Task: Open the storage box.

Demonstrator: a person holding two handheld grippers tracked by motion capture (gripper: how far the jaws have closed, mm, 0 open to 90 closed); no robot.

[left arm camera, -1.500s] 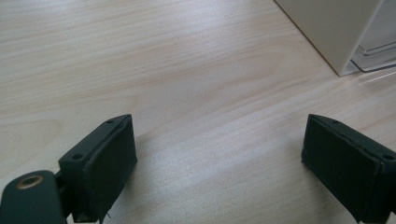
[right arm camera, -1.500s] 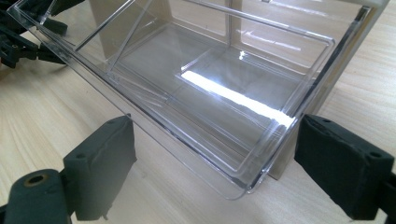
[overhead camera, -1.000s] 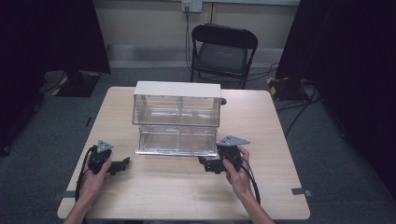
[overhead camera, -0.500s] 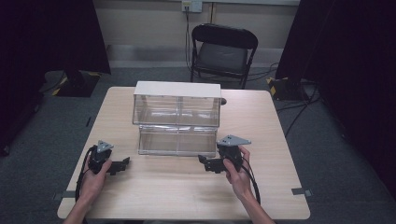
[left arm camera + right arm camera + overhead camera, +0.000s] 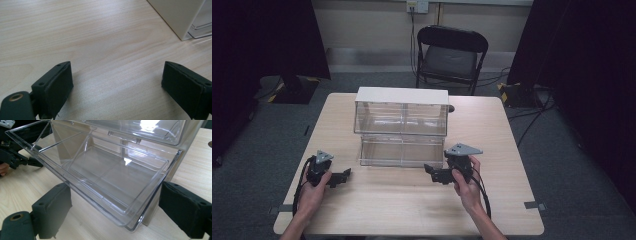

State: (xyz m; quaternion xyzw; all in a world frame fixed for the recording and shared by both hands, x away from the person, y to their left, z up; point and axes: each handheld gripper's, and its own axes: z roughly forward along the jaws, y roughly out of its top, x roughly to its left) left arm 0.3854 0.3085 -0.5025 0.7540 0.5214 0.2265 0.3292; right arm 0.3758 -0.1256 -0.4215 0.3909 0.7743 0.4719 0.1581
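Clear plastic two-tier drawer cabinet with white top and sides [image 5: 402,125] sits mid-table on the pale wooden table [image 5: 492,125], toward 12 o'clock from the person. Its lower clear pull-out drawer [image 5: 402,151] is already drawn out toward the person and looks empty; the upper clear drawer [image 5: 401,117] sits flush in the frame.

Right gripper [image 5: 430,171], black with a grey three-cornered plate, lies at about 5 o'clock of the cabinet, jaws aimed at the drawer's near right corner. In the right gripper view the jaws stand wide apart, the pulled-out drawer's corner [image 5: 130,225] between and just ahead of them, not pinched. Left gripper [image 5: 346,174] rests at about 7 o'clock of the cabinet, near but apart from it; the left gripper view has its jaws spread over bare wood, the cabinet's white side [image 5: 180,17] up at 1 o'clock. Nothing gripped in either.

Progress, as a judgement: lower drawer open = done. Nothing loose on the table to load, so what's likely left is pushing that drawer home, or opening the upper one. Right gripper is best placed for either. Black folding chair [image 5: 451,55] beyond the table, not involved.
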